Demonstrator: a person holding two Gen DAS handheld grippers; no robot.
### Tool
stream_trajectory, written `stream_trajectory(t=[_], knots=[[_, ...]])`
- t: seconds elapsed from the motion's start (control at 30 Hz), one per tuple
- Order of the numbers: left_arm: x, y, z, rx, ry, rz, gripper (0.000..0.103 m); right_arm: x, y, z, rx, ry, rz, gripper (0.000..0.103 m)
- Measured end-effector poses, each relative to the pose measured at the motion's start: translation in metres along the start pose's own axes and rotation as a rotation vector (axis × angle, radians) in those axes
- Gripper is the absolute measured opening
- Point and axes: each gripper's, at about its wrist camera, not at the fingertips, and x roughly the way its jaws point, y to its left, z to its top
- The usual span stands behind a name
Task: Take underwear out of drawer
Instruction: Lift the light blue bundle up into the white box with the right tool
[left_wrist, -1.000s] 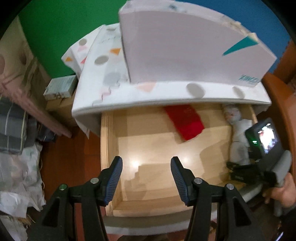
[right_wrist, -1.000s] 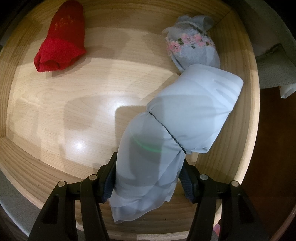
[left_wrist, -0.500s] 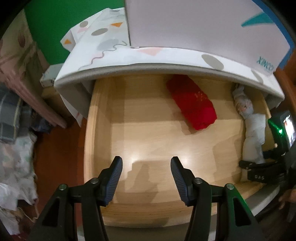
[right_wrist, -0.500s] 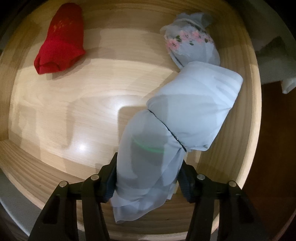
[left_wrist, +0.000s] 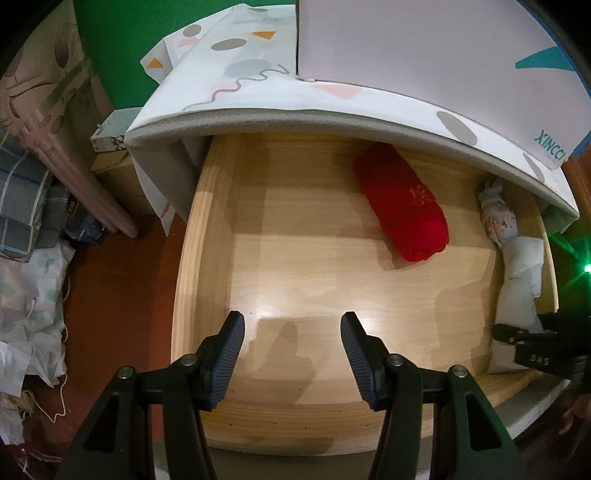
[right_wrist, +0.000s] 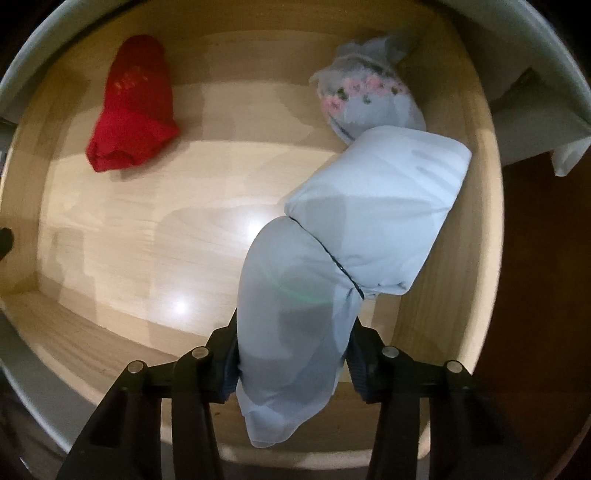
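An open wooden drawer holds three rolled garments. A red roll lies at the back, also seen in the right wrist view. A floral bundle sits in the far right corner. In front of it lies a pale blue underwear roll. My right gripper points straight down over that roll's near end; its jaws are closing, and the cloth bulges between the pads. My left gripper hangs open over the bare drawer bottom with nothing between its fingers.
Above the drawer, the cabinet top carries a patterned white cloth and a white box. Folded fabrics and bags are piled on the red-brown floor to the left. The right gripper's body shows at the drawer's right side.
My left gripper has sunk closer to the drawer. The right gripper's jaws have narrowed around the pale blue roll, which has stayed in place.
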Motion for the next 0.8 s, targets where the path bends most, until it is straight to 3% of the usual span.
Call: stream_trajectory(t=[0.8], knots=[[0.002,0.013,0.002,-0.043,0.008,-0.012,0.055,-0.103,0.024,-0.035,-0.068,-0.16,0.063,0.042]])
